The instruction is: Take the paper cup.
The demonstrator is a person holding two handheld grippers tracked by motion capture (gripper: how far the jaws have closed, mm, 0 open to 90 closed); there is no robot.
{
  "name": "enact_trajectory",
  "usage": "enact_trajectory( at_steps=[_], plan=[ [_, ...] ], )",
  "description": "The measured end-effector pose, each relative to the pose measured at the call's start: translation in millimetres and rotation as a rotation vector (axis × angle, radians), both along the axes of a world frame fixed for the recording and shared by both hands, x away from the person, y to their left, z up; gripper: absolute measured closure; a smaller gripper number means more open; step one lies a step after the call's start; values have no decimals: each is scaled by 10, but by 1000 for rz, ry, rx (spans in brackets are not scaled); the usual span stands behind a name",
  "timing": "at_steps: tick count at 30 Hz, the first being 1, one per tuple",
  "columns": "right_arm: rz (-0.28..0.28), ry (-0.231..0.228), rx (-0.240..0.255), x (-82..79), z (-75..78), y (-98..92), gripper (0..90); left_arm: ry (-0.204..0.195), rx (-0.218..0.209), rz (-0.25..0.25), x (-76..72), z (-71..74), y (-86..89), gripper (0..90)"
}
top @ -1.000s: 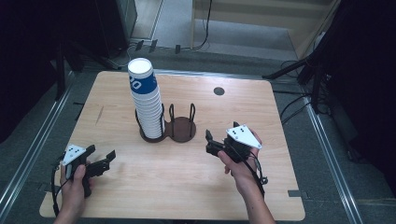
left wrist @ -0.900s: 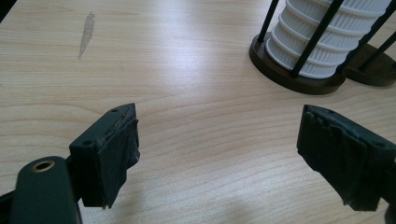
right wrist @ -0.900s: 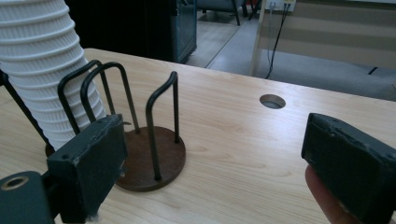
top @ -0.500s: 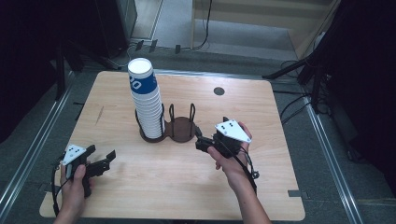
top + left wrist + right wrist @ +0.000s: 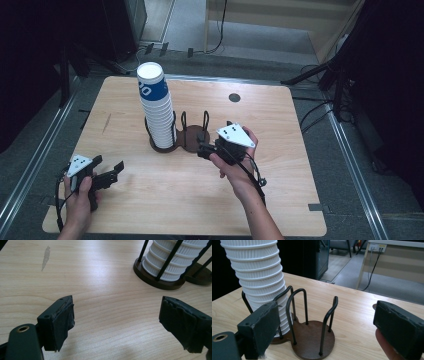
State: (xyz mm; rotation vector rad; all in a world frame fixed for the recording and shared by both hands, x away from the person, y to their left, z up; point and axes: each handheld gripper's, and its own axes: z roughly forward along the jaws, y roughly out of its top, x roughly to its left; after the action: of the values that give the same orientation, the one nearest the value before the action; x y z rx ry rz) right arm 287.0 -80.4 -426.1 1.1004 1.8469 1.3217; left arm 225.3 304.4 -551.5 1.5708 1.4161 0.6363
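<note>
A dim room with grey floor and dark equipment surrounds a pale wooden desk (image 5: 280, 190) with rounded corners. On it, left of centre, rises a tall stack of white paper cups (image 5: 156, 112), its topmost cup banded in blue. The stack stands in the left ring of a dark wooden two-place holder (image 5: 192, 142) with upright black wire loops; the right ring, just beside it, holds nothing.

The right hand-held gripper (image 5: 204, 149) sits at the near right edge of that vacant ring, its jaws pointing toward the holder. In the right gripper view its jaws stand wide apart with nothing between the pads, the wire loops and brown base (image 5: 312, 340) just ahead and the cup stack behind to the left.

The left hand-held gripper (image 5: 111, 170) rests near the desk's front left corner, well apart from the holder, jaws spread wide over bare wood and gripping nothing. A small dark disc (image 5: 234, 97) marks the desk's far side.
</note>
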Motion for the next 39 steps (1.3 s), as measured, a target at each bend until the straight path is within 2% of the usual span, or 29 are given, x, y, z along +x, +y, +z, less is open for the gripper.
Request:
enact_trajectory(
  at_steps=[15, 39],
  plan=[
    [23, -3, 3, 53, 63, 176, 68, 0, -2, 1, 2, -1, 1, 137],
    [64, -23, 3, 120, 256, 457, 68, -3, 0, 0, 4, -1, 0, 137]
  ],
)
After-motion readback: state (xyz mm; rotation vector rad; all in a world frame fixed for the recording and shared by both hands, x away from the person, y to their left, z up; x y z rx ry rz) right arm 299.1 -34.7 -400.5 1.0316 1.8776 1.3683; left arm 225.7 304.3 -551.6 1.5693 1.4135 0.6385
